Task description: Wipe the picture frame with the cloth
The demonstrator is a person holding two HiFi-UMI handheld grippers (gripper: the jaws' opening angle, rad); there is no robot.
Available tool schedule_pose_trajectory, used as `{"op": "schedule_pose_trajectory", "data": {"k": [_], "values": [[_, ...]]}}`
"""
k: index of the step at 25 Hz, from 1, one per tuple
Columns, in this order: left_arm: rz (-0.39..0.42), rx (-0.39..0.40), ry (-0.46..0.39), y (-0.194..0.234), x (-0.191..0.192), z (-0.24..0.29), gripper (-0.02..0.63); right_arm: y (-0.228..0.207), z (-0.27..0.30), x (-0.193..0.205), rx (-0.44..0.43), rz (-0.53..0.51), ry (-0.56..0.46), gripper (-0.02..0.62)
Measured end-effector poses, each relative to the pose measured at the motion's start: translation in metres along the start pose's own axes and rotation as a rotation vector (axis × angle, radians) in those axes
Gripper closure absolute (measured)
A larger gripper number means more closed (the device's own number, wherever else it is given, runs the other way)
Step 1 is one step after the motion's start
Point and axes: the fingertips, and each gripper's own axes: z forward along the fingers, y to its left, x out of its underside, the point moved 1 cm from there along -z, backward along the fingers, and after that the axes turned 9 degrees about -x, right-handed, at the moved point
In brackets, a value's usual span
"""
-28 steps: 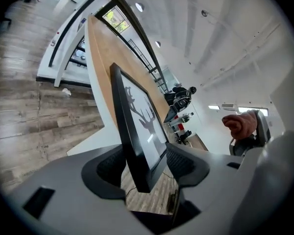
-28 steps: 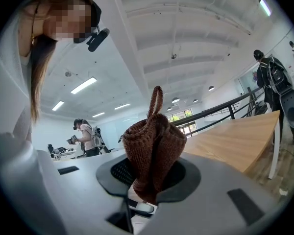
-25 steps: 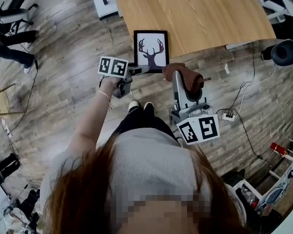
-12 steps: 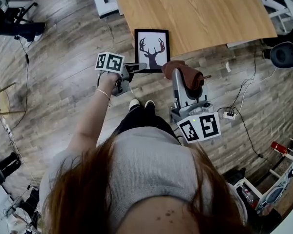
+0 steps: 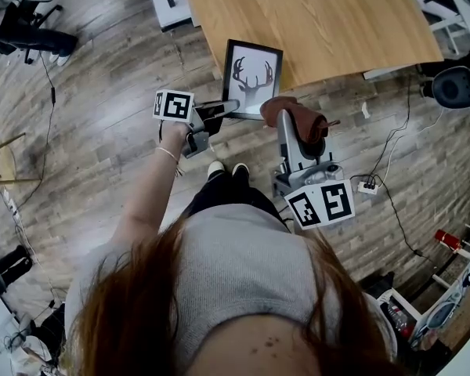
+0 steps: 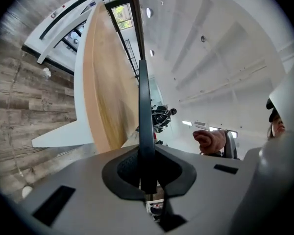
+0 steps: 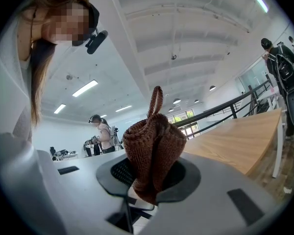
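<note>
Frame: the black-bordered rectangular picture frame (image 5: 253, 77) with an antler print hangs tilted at the near edge of the counter, its printed face up towards us.
Left tongs: the left tongs (image 5: 229, 107) have just been closing, and now they pinch the frame's near lower edge; in the left gripper view the frame runs edge-on straight out from between the pads.
Contact with counter: the far edge overlaps the light wooden counter (image 5: 329, 22) in the head view, and we cannot tell whether it touches.
Cloth: the brown knitted cloth (image 5: 298, 121) is bunched, just to the right of the frame's near corner and apart from it.
Right tongs: the right tongs (image 7: 146, 182) are clamped on the cloth's lower end, its loop standing up above them.
Bearing: from the cloth the frame lies to the left and slightly further from us.
Long axis: it runs away from us, in line with the left tongs.
Nearer hand: the left holds the frame, so we judge the right must cross leftward over the glass.
Floor: grey-brown wooden plank floor (image 5: 102, 116) lies below both tongs.
</note>
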Motion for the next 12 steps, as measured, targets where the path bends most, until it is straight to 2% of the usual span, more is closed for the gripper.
{"op": "schedule_pose_trajectory", "data": {"k": [2,5,6,12], "values": [[-0.003,0.074,-0.025,-0.014,-0.001,-0.004,0.572,0.005,-0.001,-0.003,0.001,-0.007,-0.012,0.499],[-0.041,0.241,-0.071,-0.053,-0.004,-0.01,0.572,0.009,-0.005,-0.014,-0.003,-0.026,-0.047,0.499],[-0.033,0.274,-0.086,-0.065,-0.005,-0.011,0.572,0.01,-0.008,-0.02,-0.005,-0.035,-0.06,0.499],[0.135,0.337,-0.17,-0.137,-0.026,-0.012,0.572,0.017,-0.019,-0.06,-0.038,-0.104,-0.144,0.499]]}}
